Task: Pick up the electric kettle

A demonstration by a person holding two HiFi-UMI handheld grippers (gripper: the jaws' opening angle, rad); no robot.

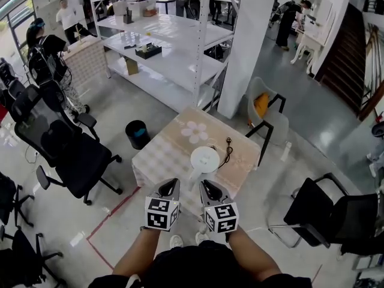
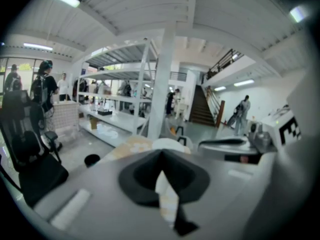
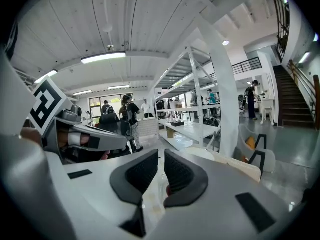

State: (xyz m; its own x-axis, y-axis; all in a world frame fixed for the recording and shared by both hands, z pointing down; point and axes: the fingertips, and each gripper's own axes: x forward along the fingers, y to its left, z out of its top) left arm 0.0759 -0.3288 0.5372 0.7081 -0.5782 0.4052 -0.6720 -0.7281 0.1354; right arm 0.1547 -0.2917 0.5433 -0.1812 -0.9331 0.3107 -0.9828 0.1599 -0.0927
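Note:
The white electric kettle (image 1: 204, 159) stands on a small table (image 1: 167, 152) with a pale patterned cloth, its black cord (image 1: 227, 149) lying just to its right. Both grippers hover side by side above the table's near edge, short of the kettle. My left gripper (image 1: 172, 184) is shut with nothing in it; in the left gripper view its jaws (image 2: 161, 157) meet at the tips, with the kettle's top (image 2: 168, 144) just beyond. My right gripper (image 1: 206, 185) is shut and empty too; its pads (image 3: 164, 157) stand almost together, with the kettle (image 3: 201, 154) ahead to the right.
A black bin (image 1: 137, 133) sits on the floor left of the table. Black office chairs (image 1: 72, 155) stand at the left, a grey chair (image 1: 268, 111) behind the table, another black chair (image 1: 336, 212) at the right. A white pillar (image 1: 249, 41) and shelving (image 1: 174, 53) rise beyond.

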